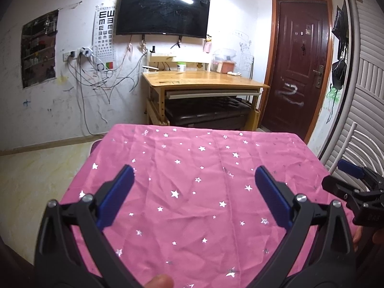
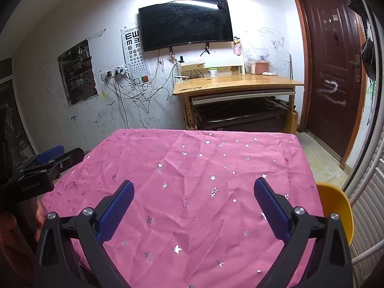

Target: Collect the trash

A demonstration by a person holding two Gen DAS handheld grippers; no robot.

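Note:
A table covered by a pink cloth with silver stars fills the foreground in both views. No trash shows on it. My left gripper is open and empty above the near part of the cloth. My right gripper is open and empty above the cloth too. The right gripper also shows at the right edge of the left wrist view. The left gripper shows at the left edge of the right wrist view.
A wooden desk with a dark bench under it stands against the far wall, below a wall TV. A brown door is at the right. A yellow chair stands by the table's right side. Tiled floor lies to the left.

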